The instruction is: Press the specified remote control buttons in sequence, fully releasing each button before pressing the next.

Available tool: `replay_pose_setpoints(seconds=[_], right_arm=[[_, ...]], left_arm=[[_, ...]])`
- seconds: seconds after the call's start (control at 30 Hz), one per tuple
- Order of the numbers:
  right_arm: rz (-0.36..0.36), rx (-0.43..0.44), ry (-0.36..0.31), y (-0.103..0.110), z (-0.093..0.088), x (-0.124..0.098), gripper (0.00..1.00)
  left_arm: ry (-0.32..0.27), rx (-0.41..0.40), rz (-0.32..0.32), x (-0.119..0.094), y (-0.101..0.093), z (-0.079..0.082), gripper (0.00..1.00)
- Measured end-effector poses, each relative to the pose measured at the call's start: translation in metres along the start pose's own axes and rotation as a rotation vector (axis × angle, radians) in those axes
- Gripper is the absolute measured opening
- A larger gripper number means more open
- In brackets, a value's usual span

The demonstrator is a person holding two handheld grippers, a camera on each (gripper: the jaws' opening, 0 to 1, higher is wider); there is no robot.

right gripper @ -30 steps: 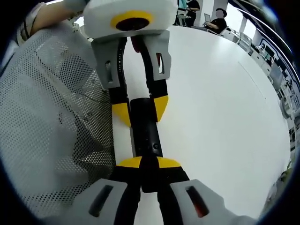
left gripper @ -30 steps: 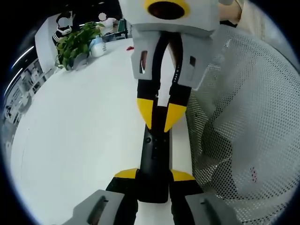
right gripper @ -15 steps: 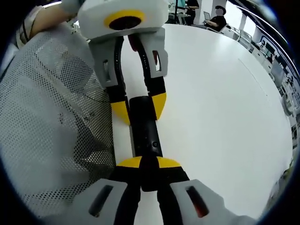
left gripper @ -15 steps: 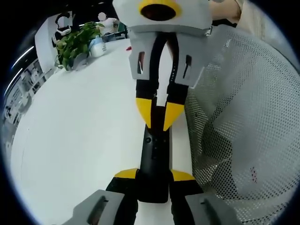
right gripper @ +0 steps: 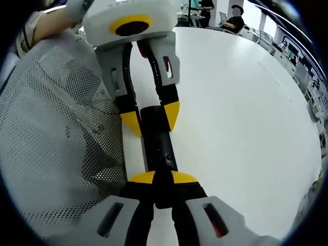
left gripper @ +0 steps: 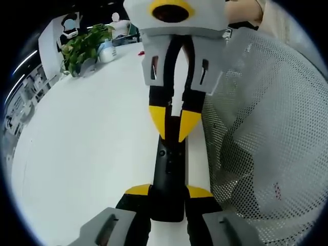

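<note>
A slim black remote (left gripper: 168, 174) lies lengthwise on the white table (left gripper: 92, 154) between my two grippers, which face each other. My left gripper (left gripper: 169, 190) is shut on the remote's near end, one yellow tip on each long side; in the right gripper view this left gripper (right gripper: 151, 119) clamps the remote (right gripper: 158, 138) from above. My right gripper (left gripper: 173, 125) comes in from the top of the left gripper view. Its yellow tips meet in a point on the remote's far end. In its own view the right gripper (right gripper: 163, 178) is shut over the remote, just behind a small round button (right gripper: 169, 158).
A white mesh sheet (left gripper: 261, 143) bulges along one side of the remote, close to both grippers, and appears as mesh (right gripper: 56, 133) in the right gripper view. A potted plant (left gripper: 82, 46) and a bottle stand at the table's far end. People sit beyond the table (right gripper: 236, 13).
Both sets of tips stay where they were on the remote. The right gripper's body has tilted slightly, and the right gripper view has shifted a little with it.
</note>
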State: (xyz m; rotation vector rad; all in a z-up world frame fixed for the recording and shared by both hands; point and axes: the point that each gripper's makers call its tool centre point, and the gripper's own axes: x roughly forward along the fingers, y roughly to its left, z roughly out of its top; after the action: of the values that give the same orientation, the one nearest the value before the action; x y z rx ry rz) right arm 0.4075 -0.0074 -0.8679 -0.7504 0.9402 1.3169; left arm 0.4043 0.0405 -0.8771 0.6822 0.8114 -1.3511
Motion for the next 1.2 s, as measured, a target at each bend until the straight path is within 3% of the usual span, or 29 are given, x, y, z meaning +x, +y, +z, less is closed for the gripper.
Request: replay_pose_setpoints(seconds=[0.33,0.67,0.93,1.03,1.2], right_arm=[[0.007,0.004,0.024,0.0002,-0.0052,-0.0021,0.07],[-0.003,-0.02,0.107,-0.001,-0.0051,0.0003,0.07],[-0.015,-0.01,0.101,-0.0009,-0.0065,0.0001,0.07],[-0.012,0.034,0.075,-0.0014,-0.0067,-0.0012,0.07],[-0.024,0.029,0.044,0.0001,-0.0069,-0.0024,0.07]], left_arm=[[0.0,0.002,-0.001,0.0002,-0.0001,0.0,0.25],[0.005,0.008,-0.001,0.0001,-0.0004,-0.0001,0.25],[0.011,0.019,-0.001,0.0003,-0.0004,0.0,0.25],[0.012,0.019,0.0,0.0004,-0.0005,0.0001,0.25],[0.011,0.012,0.001,0.0004,0.0,0.0,0.25]])
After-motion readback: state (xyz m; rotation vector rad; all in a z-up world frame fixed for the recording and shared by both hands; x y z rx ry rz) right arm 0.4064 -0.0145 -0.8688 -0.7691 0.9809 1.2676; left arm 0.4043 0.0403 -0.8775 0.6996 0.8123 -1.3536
